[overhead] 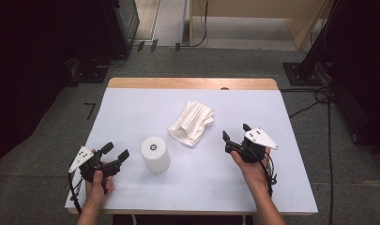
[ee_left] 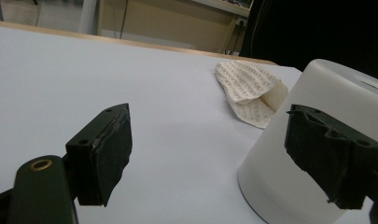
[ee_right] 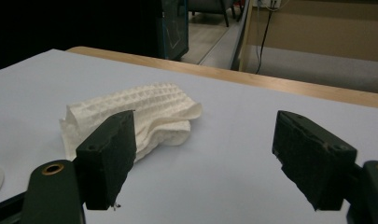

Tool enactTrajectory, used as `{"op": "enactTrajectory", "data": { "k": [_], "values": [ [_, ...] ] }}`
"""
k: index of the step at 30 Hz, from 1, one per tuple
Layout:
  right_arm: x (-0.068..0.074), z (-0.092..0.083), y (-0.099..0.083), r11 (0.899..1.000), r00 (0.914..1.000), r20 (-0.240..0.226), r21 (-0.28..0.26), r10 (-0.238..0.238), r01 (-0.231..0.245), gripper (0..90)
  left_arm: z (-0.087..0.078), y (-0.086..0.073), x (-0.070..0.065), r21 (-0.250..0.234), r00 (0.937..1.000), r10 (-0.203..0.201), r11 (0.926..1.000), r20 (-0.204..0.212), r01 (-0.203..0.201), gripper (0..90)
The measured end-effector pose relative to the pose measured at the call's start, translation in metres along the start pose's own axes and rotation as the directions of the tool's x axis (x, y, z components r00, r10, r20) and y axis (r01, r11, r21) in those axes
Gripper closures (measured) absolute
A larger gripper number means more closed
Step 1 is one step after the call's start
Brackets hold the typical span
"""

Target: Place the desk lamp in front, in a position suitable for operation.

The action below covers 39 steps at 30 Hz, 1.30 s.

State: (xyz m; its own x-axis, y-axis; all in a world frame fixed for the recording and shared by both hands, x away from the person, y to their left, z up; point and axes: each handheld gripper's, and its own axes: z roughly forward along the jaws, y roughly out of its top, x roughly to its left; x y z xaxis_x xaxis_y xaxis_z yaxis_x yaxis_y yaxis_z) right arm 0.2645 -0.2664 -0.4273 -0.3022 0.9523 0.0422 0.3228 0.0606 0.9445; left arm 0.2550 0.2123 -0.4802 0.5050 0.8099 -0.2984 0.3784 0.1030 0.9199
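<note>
Cylinder (overhead: 155, 153) is standing on table (overhead: 131, 108), cloth (overhead: 192, 123) lying behind it; left gripper (overhead: 115, 151) and right gripper (overhead: 235, 131) are flanking it, jaws apart.

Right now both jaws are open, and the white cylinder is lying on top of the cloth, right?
Not quite. The cylinder stands on the table, apart from the cloth, as the high view shows. Both sets of jaws are open, as you said.
</note>
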Motion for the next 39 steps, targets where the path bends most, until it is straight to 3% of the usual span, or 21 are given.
{"op": "enactTrajectory", "data": {
  "k": [18, 28, 39],
  "values": [
    [0.021, 0.035, 0.026, 0.999, 0.9981, -0.038, 0.004, -0.047, 0.048, 18.1, 0.002, 0.0, 0.0, 0.007, 1.0, 0.004, 1.0, 0.001, -0.004, 15.6],
    [0.044, 0.066, 0.031, 0.997, 0.9966, -0.048, 0.021, -0.067, 0.068, 18.2, 0.002, 0.0, 0.001, 0.007, 1.0, 0.001, 1.0, 0.006, -0.001, 15.5],
    [0.061, 0.103, 0.026, 0.996, 0.9992, -0.019, 0.077, -0.036, 0.037, 16.6, 0.002, 0.0, 0.0, 0.009, 1.0, 0.006, 0.9999, 0.004, -0.007, 15.5]
  ]
}}
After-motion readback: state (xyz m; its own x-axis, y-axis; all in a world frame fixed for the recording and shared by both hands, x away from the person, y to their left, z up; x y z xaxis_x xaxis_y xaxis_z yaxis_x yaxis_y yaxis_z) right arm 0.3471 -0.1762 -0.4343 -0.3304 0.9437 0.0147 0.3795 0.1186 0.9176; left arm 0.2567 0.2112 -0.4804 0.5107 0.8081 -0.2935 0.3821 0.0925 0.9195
